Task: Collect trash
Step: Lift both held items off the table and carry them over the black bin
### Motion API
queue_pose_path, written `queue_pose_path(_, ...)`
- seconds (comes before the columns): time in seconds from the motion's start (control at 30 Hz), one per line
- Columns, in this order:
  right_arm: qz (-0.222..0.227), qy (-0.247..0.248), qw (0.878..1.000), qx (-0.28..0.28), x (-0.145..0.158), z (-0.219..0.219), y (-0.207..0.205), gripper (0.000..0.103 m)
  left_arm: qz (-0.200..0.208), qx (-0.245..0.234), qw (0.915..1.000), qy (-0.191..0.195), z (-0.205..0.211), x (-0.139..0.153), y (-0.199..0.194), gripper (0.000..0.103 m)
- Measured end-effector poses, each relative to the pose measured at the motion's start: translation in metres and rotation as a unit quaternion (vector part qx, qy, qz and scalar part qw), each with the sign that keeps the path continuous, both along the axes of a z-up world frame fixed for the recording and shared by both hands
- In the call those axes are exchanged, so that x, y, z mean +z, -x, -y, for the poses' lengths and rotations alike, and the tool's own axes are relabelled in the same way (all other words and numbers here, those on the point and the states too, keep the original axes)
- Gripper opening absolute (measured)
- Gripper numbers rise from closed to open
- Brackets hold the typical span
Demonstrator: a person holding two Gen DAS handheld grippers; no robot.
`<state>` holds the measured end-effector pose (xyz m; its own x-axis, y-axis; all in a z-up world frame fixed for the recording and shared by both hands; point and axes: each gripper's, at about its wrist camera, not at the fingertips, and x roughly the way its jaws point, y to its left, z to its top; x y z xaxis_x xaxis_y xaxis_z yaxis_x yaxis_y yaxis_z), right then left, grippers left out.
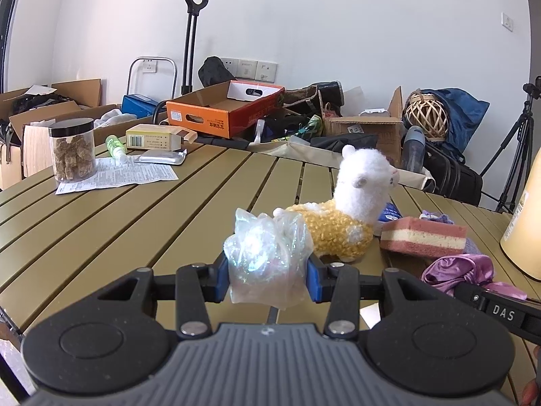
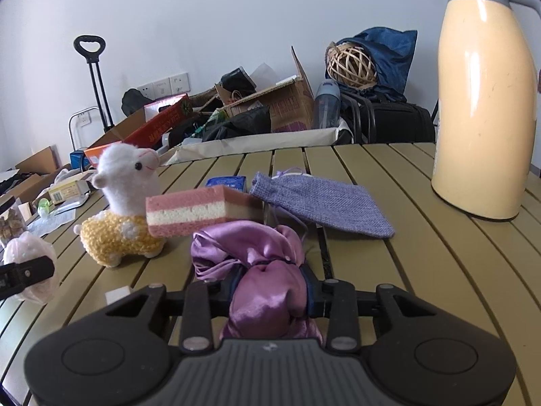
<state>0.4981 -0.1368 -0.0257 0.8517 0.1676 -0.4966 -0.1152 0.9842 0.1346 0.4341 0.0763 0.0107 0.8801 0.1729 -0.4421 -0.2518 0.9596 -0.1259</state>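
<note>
A crumpled clear plastic bag (image 1: 267,253) is clamped between the blue pads of my left gripper (image 1: 268,277), just above the slatted olive table (image 1: 135,237). The right wrist view shows the same bag (image 2: 27,247) at the far left. My right gripper (image 2: 270,291) is shut on a bunched purple satin cloth (image 2: 257,247), which rests on the table and bulges out in front of and behind the jaws. The left wrist view catches this cloth (image 1: 456,269) at the lower right.
Near the cloth are a yellow-and-white alpaca plush (image 2: 121,216), a pink-and-white sponge (image 2: 196,209), a lilac knit pouch (image 2: 321,203), a blue packet (image 2: 226,182) and a cream thermos (image 2: 483,101). Far left: a jar (image 1: 72,150), a leaflet (image 1: 125,174), a foil pack (image 1: 162,157). Boxes crowd the floor beyond.
</note>
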Motion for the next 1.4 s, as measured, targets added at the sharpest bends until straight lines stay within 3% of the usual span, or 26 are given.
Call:
queue_pose_path(0.93, 0.082, -0.021, 0.996, 0.002, 0.029, 0.033, 0.098, 0.033, 0.033, -0.024, 0.999, -0.018, 0.025, 0.011, 0.066, 0.044)
queue_pose_path(1.2, 0.096, -0.025, 0.995, 0.016, 0.024, 0.037, 0.14, 0.033, 0.053, -0.026, 0.9967, -0.055, 0.039, 0.005, 0.098, 0.044)
queue_pose_path(1.4, 0.095, -0.035, 0.995, 0.018, 0.017, 0.048, 0.173, 0.033, 0.044, -0.016, 0.9964, -0.07, 0.046, -0.009, 0.129, 0.044)
